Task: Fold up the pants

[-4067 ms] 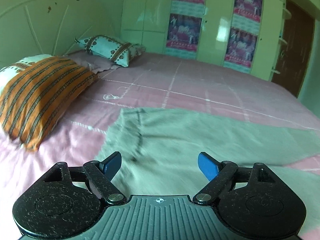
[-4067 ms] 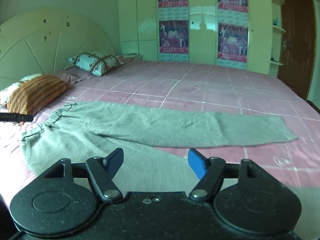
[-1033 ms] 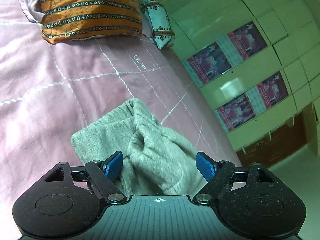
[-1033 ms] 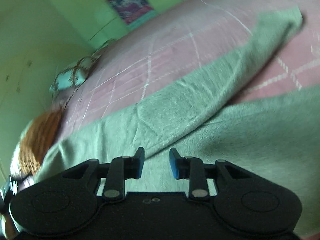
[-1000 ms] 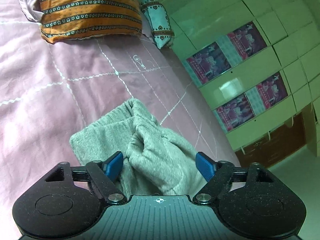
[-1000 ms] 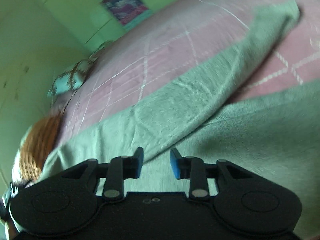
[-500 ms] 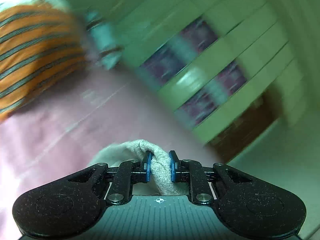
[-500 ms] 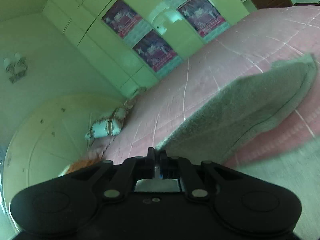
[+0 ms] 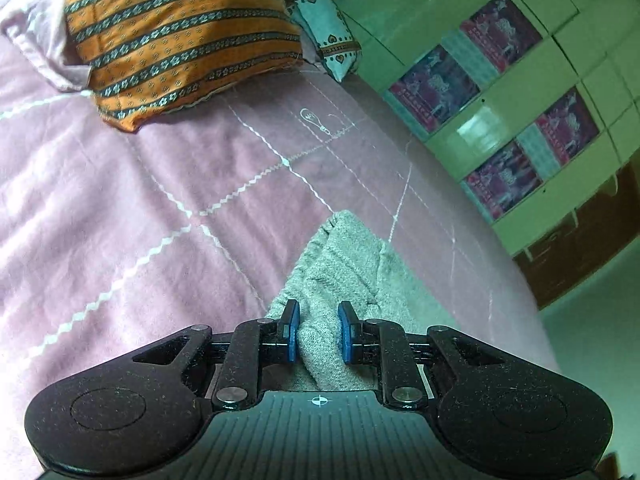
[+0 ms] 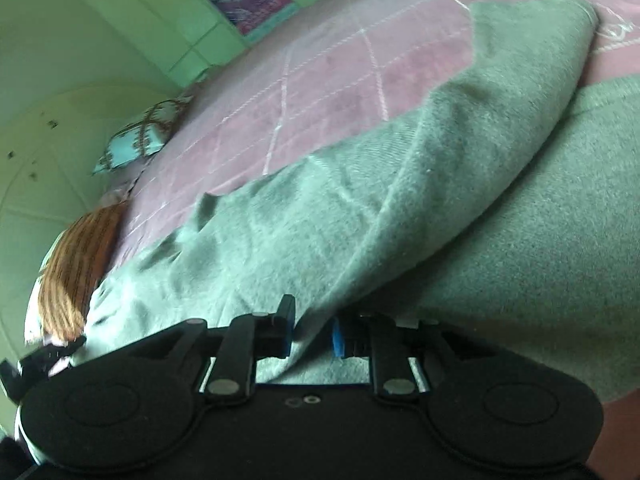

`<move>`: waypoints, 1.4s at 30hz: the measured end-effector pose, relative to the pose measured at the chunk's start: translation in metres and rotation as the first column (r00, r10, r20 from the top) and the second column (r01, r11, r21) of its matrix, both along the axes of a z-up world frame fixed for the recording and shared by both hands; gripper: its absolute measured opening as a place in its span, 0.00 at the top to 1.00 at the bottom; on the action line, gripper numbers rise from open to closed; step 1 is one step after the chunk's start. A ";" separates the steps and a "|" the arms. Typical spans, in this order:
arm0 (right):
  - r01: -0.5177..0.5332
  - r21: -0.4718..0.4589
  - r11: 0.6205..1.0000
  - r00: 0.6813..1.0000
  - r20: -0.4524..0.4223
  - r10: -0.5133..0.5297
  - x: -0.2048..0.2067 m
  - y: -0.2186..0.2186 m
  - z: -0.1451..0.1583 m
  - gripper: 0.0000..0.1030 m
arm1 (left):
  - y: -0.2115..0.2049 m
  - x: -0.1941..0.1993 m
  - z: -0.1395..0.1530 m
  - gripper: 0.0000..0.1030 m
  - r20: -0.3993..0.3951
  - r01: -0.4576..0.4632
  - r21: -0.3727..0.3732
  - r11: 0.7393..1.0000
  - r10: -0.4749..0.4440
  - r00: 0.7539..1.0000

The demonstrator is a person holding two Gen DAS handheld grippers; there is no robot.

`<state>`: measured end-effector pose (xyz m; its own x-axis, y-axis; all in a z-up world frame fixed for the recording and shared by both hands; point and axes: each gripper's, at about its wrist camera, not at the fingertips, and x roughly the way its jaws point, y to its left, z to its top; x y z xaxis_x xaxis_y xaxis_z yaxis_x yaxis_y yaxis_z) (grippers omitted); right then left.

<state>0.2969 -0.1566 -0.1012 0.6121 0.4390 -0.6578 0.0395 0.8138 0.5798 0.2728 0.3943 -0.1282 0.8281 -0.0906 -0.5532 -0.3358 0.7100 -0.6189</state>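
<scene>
Grey-green fleece pants (image 9: 348, 264) lie on a pink bed (image 9: 120, 200). In the left wrist view a bunched end of the pants rises between the blue pads, and my left gripper (image 9: 318, 334) is shut on that fold. In the right wrist view the pants (image 10: 400, 200) fill the frame, one leg draped over the other. My right gripper (image 10: 313, 334) pinches the edge of the upper layer between its pads, and its jaws are opening slightly. The cloth under both grippers is hidden.
An orange striped pillow (image 9: 176, 36) and a teal patterned pillow (image 9: 324, 36) sit at the head of the bed. A pale green wardrobe (image 9: 500, 92) with posters stands past the bed's far edge. The pale headboard (image 10: 48, 140) shows at the left of the right wrist view.
Both grippers went from open to closed on the pants. The left one pinched the bunched end. The right one took the leg's edge and now sits lower over the cloth.
</scene>
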 end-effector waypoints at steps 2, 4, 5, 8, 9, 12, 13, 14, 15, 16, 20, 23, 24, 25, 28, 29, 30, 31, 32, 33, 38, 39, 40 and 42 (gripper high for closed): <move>-0.015 -0.020 1.000 1.000 -0.004 0.015 0.012 0.005 0.010 1.00 | 0.004 -0.001 0.004 0.82 0.007 0.009 0.018 1.000 -0.010 1.000; -0.025 -0.031 0.999 1.000 0.001 0.025 0.010 0.005 0.016 1.00 | 0.005 0.002 0.014 0.84 0.018 0.018 0.031 0.999 -0.018 1.000; -0.030 -0.033 0.999 0.999 0.013 0.031 0.014 0.008 0.023 1.00 | 0.006 0.002 0.020 0.84 0.034 0.020 0.039 0.999 -0.021 0.999; -0.045 0.003 0.999 0.990 0.135 0.044 0.008 0.012 0.052 1.00 | 0.005 -0.004 0.046 0.85 0.153 0.043 0.078 0.996 -0.055 0.987; -0.059 0.018 0.998 0.982 0.181 0.054 0.001 0.009 0.063 1.00 | 0.004 -0.003 0.055 0.85 0.162 0.052 0.111 0.992 -0.069 0.984; -0.080 0.020 0.997 0.978 0.197 0.075 -0.008 0.012 0.067 1.00 | 0.011 0.004 0.055 0.85 0.100 0.068 0.157 0.985 -0.084 0.991; -0.085 -0.004 0.996 0.983 0.165 0.084 -0.010 0.015 0.058 1.00 | 0.012 0.008 0.046 0.85 0.031 0.078 0.182 0.980 -0.085 0.996; -0.097 -0.044 0.994 0.987 0.125 0.101 -0.010 0.018 0.046 1.00 | 0.011 0.015 0.032 0.84 -0.067 0.115 0.204 0.972 -0.104 0.992; -0.105 -0.088 0.991 0.992 0.065 0.111 -0.009 0.021 0.030 1.00 | 0.009 0.015 0.021 0.84 -0.112 0.133 0.212 0.968 -0.111 0.988; -0.102 -0.080 0.992 0.994 0.029 0.105 -0.009 0.019 0.017 1.00 | 0.009 0.011 0.018 0.84 -0.095 0.119 0.210 0.970 -0.101 0.990; -0.054 0.014 0.998 0.998 0.035 0.054 -0.010 0.005 0.016 0.96 | 0.008 -0.001 0.023 0.82 -0.045 0.068 0.178 0.982 -0.061 0.997; -0.078 -0.040 0.996 0.996 0.034 0.080 -0.005 0.011 0.020 0.99 | 0.007 0.002 0.023 0.82 -0.067 0.076 0.195 0.978 -0.064 0.996; -0.091 -0.055 0.994 0.995 0.031 0.092 -0.004 0.013 0.020 1.00 | 0.008 0.002 0.025 0.83 -0.058 0.074 0.195 0.978 -0.063 0.996; -0.098 -0.061 0.993 0.994 0.047 0.101 -0.005 0.014 0.023 1.00 | 0.009 0.001 0.028 0.84 -0.027 0.069 0.183 0.981 -0.065 0.998; -0.105 -0.016 0.994 0.986 0.128 0.106 -0.018 0.009 0.042 1.00 | 0.006 -0.004 0.036 0.84 0.004 0.084 0.207 0.975 -0.087 0.996; -0.111 -0.014 0.994 0.985 0.127 0.112 -0.020 0.008 0.043 1.00 | 0.005 -0.006 0.035 0.84 0.001 0.090 0.210 0.974 -0.092 0.996; -0.118 -0.015 0.993 0.986 0.113 0.119 -0.021 0.007 0.040 1.00 | 0.006 -0.007 0.031 0.84 -0.009 0.092 0.208 0.974 -0.092 0.996; -0.127 -0.030 0.991 0.988 0.086 0.129 -0.021 0.006 0.034 1.00 | 0.006 -0.008 0.024 0.84 -0.033 0.093 0.207 0.974 -0.088 0.996; -0.136 -0.046 0.990 0.989 0.047 0.139 -0.019 0.008 0.023 1.00 | 0.008 -0.007 0.017 0.84 -0.046 0.092 0.205 0.974 -0.085 0.995; -0.131 -0.035 0.991 0.990 0.041 0.133 -0.016 0.009 0.017 1.00 | 0.009 -0.008 0.012 0.84 -0.045 0.082 0.188 0.979 -0.075 0.996; -0.106 -0.008 0.994 0.993 0.053 0.107 -0.015 0.011 0.023 0.92 | 0.003 -0.011 0.021 0.32 -0.075 0.006 0.242 0.970 0.012 0.997; -0.102 -0.009 0.995 0.992 0.068 0.103 -0.018 0.010 0.027 0.90 | -0.003 -0.017 0.028 0.22 -0.077 -0.028 0.288 0.957 0.053 0.996; -0.091 -0.018 0.996 0.992 0.088 0.092 -0.023 0.005 0.032 0.87 | -0.005 -0.023 0.033 0.18 -0.060 -0.044 0.312 0.949 0.066 0.996; -0.065 -0.023 0.998 0.991 0.112 0.068 -0.033 -0.004 0.038 0.85 | -0.022 -0.038 0.046 0.18 -0.050 -0.060 0.357 0.932 0.083 0.995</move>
